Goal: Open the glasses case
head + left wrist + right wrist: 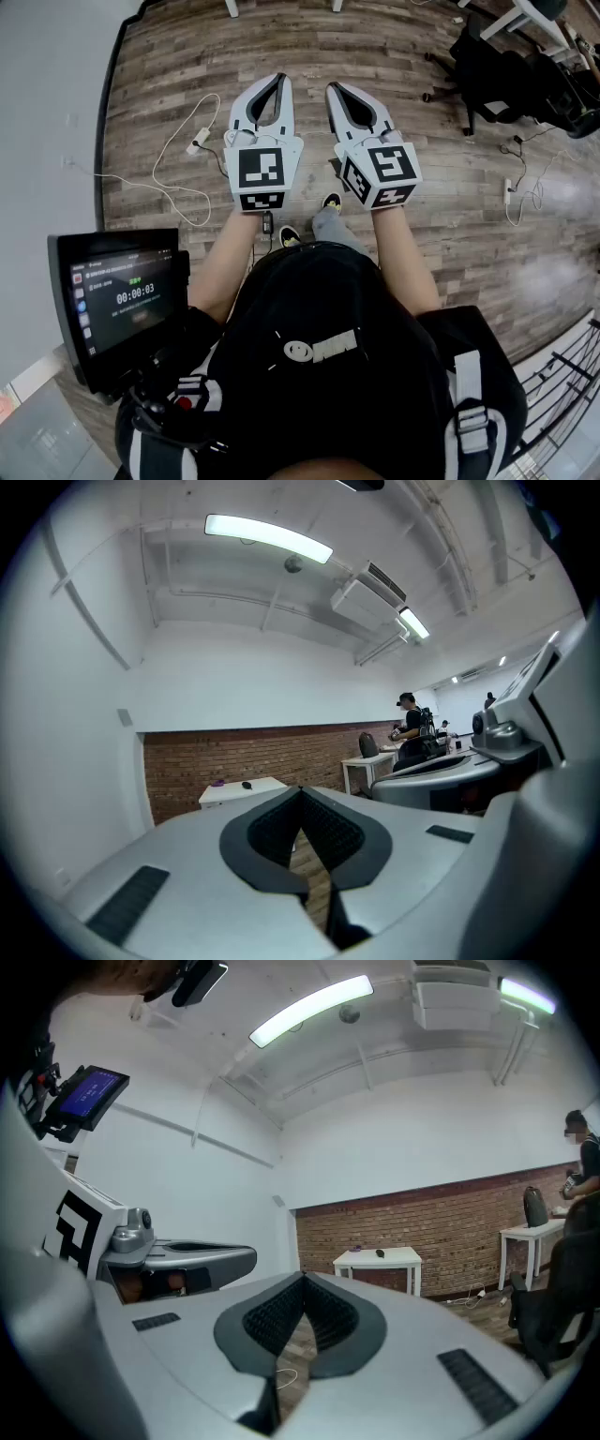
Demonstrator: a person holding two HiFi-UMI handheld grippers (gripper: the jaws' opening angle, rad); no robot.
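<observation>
I cannot make out a glasses case for certain in any view. A small dark object (380,1252) lies on a white table (403,1261) far off by the brick wall; it also shows as the dark object (247,784) in the left gripper view. Both grippers are held level, side by side over the wooden floor. My left gripper (281,77) is shut, its dark pads meeting at the tips (300,789), with nothing between them. My right gripper (335,86) is likewise shut and holds nothing (303,1277).
A tablet (117,295) with a timer hangs at the person's left. White cables (178,159) trail over the floor, and black office chairs (516,70) stand at the far right. A person (410,722) stands by desks in the distance.
</observation>
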